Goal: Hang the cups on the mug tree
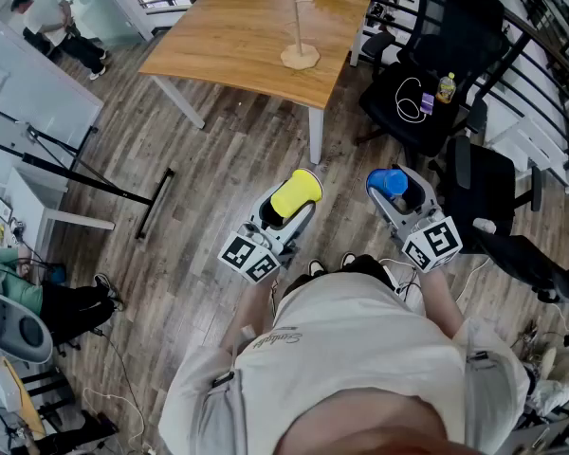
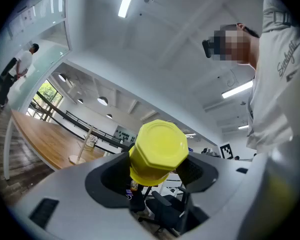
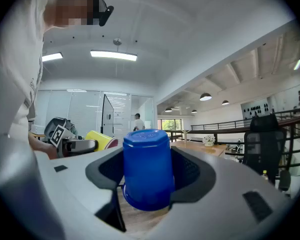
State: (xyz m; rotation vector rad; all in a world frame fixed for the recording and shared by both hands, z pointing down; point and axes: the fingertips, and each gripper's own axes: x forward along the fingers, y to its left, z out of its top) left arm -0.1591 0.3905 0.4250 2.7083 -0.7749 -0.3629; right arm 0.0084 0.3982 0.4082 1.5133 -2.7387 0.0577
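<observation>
Yellow cup (image 1: 295, 195): centre of the head view, clamped between the jaws of the left gripper (image 2: 157, 174), which stand wide apart; closed base points away from the person.
Blue cup (image 1: 389, 182): right of centre, gripped on its wall by the right gripper (image 3: 147, 176), jaws equally wide.
Mug tree (image 1: 300, 53): upright on the wooden table (image 1: 228, 36), top centre, well apart from both cups.
</observation>
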